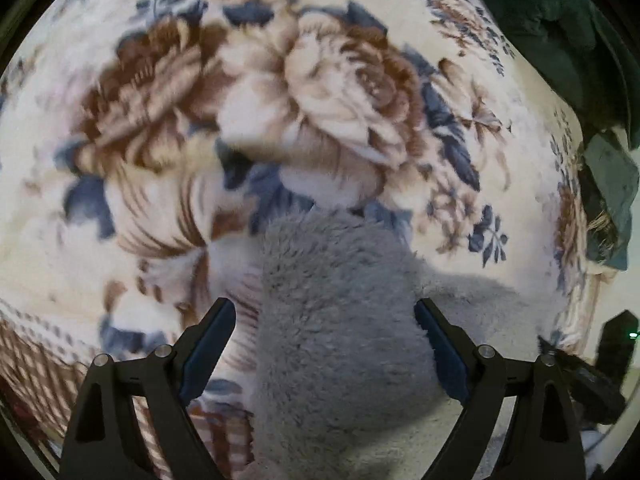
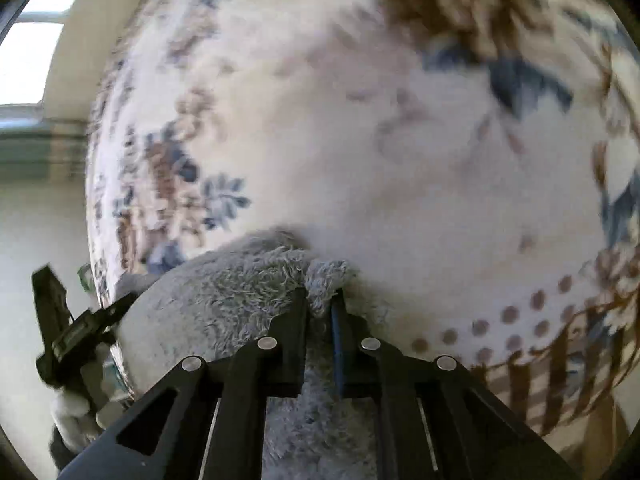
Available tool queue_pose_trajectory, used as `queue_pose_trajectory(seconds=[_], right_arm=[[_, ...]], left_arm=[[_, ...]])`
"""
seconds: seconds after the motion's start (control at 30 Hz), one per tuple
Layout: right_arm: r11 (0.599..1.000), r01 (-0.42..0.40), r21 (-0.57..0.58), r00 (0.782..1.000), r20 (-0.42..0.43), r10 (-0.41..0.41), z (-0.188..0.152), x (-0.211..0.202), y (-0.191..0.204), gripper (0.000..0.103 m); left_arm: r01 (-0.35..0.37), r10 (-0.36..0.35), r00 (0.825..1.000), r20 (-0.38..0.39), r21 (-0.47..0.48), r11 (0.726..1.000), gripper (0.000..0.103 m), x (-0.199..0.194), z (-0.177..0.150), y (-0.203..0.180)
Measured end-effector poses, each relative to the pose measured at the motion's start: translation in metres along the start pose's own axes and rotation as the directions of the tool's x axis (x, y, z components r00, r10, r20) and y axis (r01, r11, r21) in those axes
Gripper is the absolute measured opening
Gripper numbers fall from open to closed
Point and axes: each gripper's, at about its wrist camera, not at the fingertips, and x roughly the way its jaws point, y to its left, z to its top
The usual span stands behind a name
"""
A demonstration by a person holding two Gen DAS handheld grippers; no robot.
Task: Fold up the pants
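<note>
Grey fleece pants fill the near centre of the left wrist view, running from the bottom edge up between the left gripper fingers. Jaws stand wide apart, one finger left of the cloth, the other touching its right edge; nothing is pinched. Beneath everything lies a cream blanket with big brown and blue flowers, blurred, spreading far and to both sides. Dark green fabric sits far right, off the blanket.

Right wrist view: right gripper jaws close together, clamped on a tuft of the pants, which bunch near-left of the fingers and lie on the blanket. Other gripper shows at the near left edge. Bright window far left.
</note>
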Motion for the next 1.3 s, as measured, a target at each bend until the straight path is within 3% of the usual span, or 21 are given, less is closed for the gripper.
queue_pose_trajectory(seconds=[0.07, 0.13, 0.2, 0.23, 0.33, 0.43, 0.6, 0.77, 0.93, 1.03, 1.07, 1.1, 1.13, 1.17, 1.2, 1.3], right_arm=[[1.000, -0.021, 0.005, 1.000, -0.016, 0.021, 0.004, -0.001, 0.006, 0.015], [0.996, -0.091, 0.012, 0.996, -0.022, 0.092, 0.000, -0.015, 0.012, 0.035], [0.989, -0.148, 0.000, 0.989, 0.024, 0.148, -0.012, -0.041, 0.009, 0.095], [0.987, -0.163, -0.003, 0.986, 0.046, 0.163, -0.020, -0.051, 0.005, 0.099], [0.977, -0.211, 0.035, 0.978, 0.010, 0.211, -0.045, -0.058, -0.012, 0.099], [0.966, -0.249, 0.075, 0.966, -0.048, 0.253, -0.068, -0.034, -0.031, 0.100], [0.964, -0.253, 0.086, 0.956, -0.134, 0.262, -0.082, 0.030, -0.049, 0.103], [0.916, -0.387, 0.103, 0.900, -0.173, 0.399, -0.086, 0.065, -0.046, 0.103], [0.885, -0.449, 0.126, 0.866, -0.181, 0.465, -0.079, 0.085, -0.042, 0.103], [0.864, -0.487, 0.131, 0.849, -0.162, 0.503, -0.077, 0.084, -0.037, 0.103], [0.859, -0.495, 0.132, 0.847, -0.146, 0.511, -0.077, 0.081, -0.034, 0.100], [0.860, -0.492, 0.136, 0.851, -0.133, 0.508, -0.077, 0.079, -0.032, 0.090], [0.865, -0.484, 0.134, 0.858, -0.123, 0.499, -0.078, 0.077, -0.029, 0.083], [0.872, -0.473, 0.127, 0.867, -0.110, 0.487, -0.079, 0.073, -0.026, 0.068], [0.880, -0.460, 0.116, 0.877, -0.095, 0.471, -0.080, 0.068, -0.020, 0.060], [0.887, -0.449, 0.109, 0.887, -0.067, 0.457, -0.085, 0.059, 0.001, 0.050]], left_arm=[[0.026, -0.026, 0.999, 0.023, -0.009, 1.000, 0.091, -0.009, -0.003, 0.001], [0.057, -0.056, 0.997, 0.058, -0.007, 0.998, 0.090, -0.024, -0.007, 0.003], [0.123, -0.122, 0.987, 0.106, -0.003, 0.992, 0.090, -0.046, -0.019, 0.007], [0.145, -0.144, 0.982, 0.119, 0.002, 0.989, 0.090, -0.055, -0.026, 0.009], [0.214, -0.216, 0.968, 0.131, 0.034, 0.976, 0.090, -0.073, -0.057, 0.014], [0.290, -0.290, 0.955, 0.064, 0.017, 0.957, 0.090, -0.058, -0.083, 0.021], [0.285, -0.285, 0.958, 0.017, -0.019, 0.958, 0.090, -0.022, -0.105, 0.028], [0.282, -0.282, 0.959, -0.008, -0.030, 0.959, 0.091, 0.003, -0.105, 0.043], [0.429, -0.435, 0.900, -0.029, -0.110, 0.896, 0.091, 0.023, -0.103, 0.061], [0.457, -0.459, 0.888, 0.002, -0.107, 0.883, 0.091, 0.016, -0.103, 0.062], [0.462, -0.462, 0.887, 0.018, -0.103, 0.881, 0.090, 0.012, -0.105, 0.063], [0.470, -0.469, 0.883, 0.037, -0.098, 0.877, 0.087, 0.006, -0.106, 0.064], [0.480, -0.477, 0.877, 0.053, -0.096, 0.872, 0.071, 0.001, -0.105, 0.064], [0.483, -0.480, 0.876, 0.053, -0.096, 0.870, 0.056, -0.003, -0.105, 0.064], [0.490, -0.487, 0.872, 0.053, -0.091, 0.867, 0.052, -0.006, -0.104, 0.064], [0.520, -0.515, 0.853, 0.085, -0.061, 0.852, 0.041, -0.027, -0.100, 0.062]])
